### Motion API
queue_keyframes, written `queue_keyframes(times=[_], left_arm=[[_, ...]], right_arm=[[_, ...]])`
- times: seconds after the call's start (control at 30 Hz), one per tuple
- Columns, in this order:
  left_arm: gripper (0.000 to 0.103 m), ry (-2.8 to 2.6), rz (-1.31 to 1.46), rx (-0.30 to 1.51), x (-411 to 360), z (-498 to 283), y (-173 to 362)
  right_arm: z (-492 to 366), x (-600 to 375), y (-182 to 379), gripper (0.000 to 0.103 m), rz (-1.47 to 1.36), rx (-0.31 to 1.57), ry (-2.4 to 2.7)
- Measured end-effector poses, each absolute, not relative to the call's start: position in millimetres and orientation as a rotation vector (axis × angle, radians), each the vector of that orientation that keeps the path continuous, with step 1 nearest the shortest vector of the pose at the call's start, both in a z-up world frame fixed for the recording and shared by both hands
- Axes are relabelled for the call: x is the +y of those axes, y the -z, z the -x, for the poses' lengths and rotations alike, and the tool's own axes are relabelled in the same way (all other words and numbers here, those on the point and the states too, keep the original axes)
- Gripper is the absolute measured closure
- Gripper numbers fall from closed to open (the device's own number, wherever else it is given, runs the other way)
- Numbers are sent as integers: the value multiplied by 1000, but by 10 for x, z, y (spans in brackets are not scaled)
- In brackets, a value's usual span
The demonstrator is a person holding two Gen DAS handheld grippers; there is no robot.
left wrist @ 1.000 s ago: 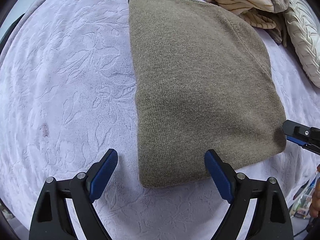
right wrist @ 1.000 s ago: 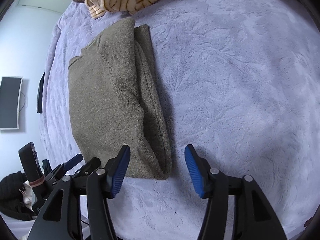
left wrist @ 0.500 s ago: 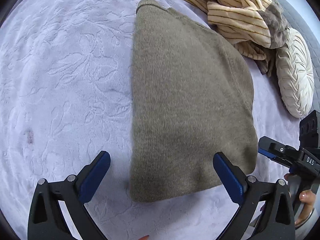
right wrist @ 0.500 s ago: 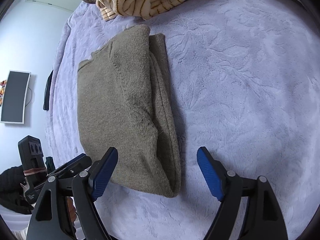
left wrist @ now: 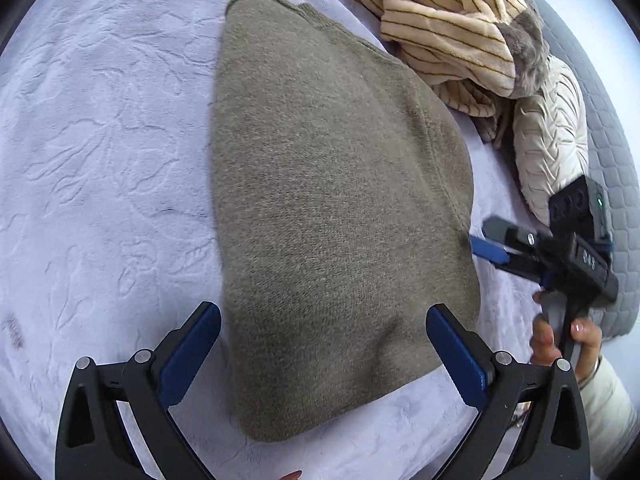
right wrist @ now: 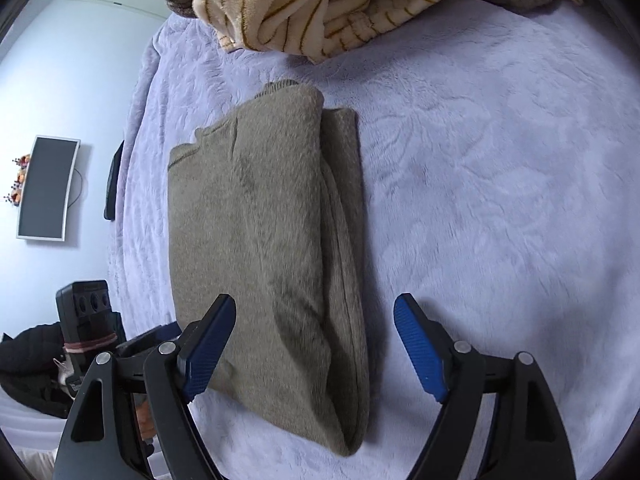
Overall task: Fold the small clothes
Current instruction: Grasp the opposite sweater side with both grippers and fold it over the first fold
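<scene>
Blue-padded and spread wide, my left claw [left wrist: 323, 354] and right claw [right wrist: 315, 346] are each hanging empty over the near end of the folded olive sweater [left wrist: 332, 208], having just been opening. The sweater is lying flat on the lavender bedspread [right wrist: 500, 184], with a striped blanket [left wrist: 444, 20] bunching beyond it.

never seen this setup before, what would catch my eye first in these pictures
The folded olive-brown knit sweater lies in the middle of the pale lilac embossed plush bedspread. The left gripper and the right gripper each straddle its near end, blue pads wide apart and holding nothing. Beyond it, a crumpled cream blanket with thin brown stripes is heaped beside a round cream quilted cushion.
</scene>
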State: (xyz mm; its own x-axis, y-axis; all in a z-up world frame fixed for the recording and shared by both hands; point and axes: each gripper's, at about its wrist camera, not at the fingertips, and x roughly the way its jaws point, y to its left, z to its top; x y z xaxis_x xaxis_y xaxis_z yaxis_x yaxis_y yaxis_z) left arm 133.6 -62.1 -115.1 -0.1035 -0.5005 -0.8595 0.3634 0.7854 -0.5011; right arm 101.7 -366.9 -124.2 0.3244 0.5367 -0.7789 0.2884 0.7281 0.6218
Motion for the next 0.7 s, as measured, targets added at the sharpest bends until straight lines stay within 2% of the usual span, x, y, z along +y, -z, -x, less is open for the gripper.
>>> queue_keyframes(times=[0.37,0.57,0.7], left_arm=[[0,757,116,1525,-827,-1449,1382],[0,784,78,1469,-895,-1422,1253],[0,771,70,1498,-892,-1447,1416]], right_arm=[[-1667,-3840,1654,19,-974,1235,-316],[-1931,-3712,1494,14,-975,1199,-444],[-2089,-3635,1604,14,-955,1232,-463]])
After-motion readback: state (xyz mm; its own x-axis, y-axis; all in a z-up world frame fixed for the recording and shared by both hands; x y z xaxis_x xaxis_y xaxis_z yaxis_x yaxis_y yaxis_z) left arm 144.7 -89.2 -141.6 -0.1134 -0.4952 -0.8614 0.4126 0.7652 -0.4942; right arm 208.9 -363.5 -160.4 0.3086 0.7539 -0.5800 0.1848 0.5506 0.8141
